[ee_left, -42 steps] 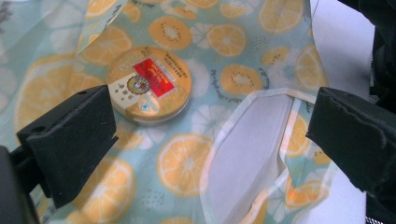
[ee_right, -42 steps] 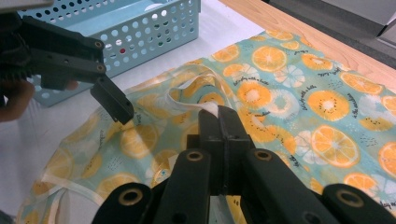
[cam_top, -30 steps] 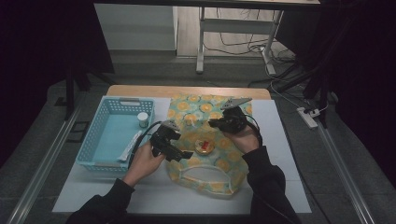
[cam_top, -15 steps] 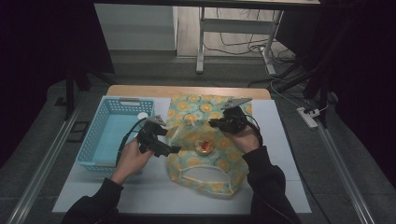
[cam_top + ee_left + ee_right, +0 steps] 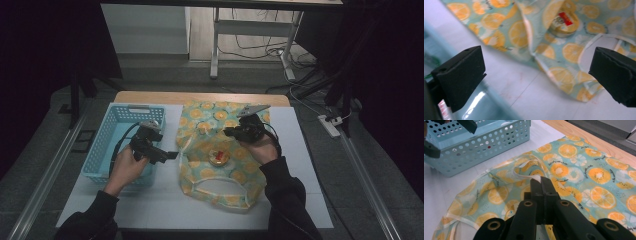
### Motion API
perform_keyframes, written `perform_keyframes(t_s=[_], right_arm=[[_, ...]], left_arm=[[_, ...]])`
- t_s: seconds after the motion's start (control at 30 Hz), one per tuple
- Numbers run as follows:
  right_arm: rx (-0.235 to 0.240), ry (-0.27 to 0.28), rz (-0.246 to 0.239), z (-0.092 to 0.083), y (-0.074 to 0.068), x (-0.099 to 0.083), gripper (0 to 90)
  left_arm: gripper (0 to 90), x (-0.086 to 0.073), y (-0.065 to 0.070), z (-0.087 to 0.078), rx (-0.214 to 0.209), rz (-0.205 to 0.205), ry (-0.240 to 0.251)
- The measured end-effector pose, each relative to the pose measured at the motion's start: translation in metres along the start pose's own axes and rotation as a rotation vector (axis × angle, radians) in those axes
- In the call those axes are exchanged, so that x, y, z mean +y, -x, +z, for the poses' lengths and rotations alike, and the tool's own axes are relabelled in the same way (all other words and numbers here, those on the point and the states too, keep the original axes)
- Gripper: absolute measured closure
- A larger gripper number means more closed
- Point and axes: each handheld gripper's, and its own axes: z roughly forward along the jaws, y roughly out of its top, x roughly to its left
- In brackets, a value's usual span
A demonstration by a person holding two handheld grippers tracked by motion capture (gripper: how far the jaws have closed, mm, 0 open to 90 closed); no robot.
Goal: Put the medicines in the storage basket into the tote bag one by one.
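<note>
A cloth bag (image 5: 220, 117) printed with orange slices lies flat on the white mat. A small round tin (image 5: 219, 157) with a red label sits at its mouth, also seen in the left gripper view as the tin (image 5: 564, 21) on the bag (image 5: 519, 32). My right gripper (image 5: 231, 132) is shut on the bag's pale edge strip, with its jaws (image 5: 541, 181) pinching the fabric and lifting it a little. My left gripper (image 5: 169, 155) hovers open and empty between the basket and the bag, its jaws (image 5: 536, 75) wide apart above the mat.
A light-blue perforated basket (image 5: 107, 145) stands at the left on the mat, with a small white object (image 5: 154, 121) in its far right corner. The table's wooden far edge (image 5: 200, 96) runs behind the bag. Metal rails flank the table.
My left gripper has drawn away from the bag's mouth, moving left to the basket's right side. The tin stays on the bag. The right gripper has kept still.
</note>
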Motion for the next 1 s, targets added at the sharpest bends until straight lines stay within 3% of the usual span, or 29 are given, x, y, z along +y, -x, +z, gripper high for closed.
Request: perform_keyframes(t_s=[0.6, 0.93, 1.0], right_arm=[[0.0, -0.004, -0.002, 0.001, 0.0, 0.0, 90.0], [0.0, -0.005, -0.004, 0.001, 0.0, 0.0, 90.0], [0.0, -0.003, -0.003, 0.001, -0.001, 0.0, 90.0]], left_arm=[[0.0, -0.023, -0.037, -0.026, 0.136, -0.085, -0.001], [1.4, -0.03, -0.055, -0.025, 0.199, -0.115, -0.076], [1.2, -0.032, -0.059, -0.023, 0.192, -0.124, -0.087]])
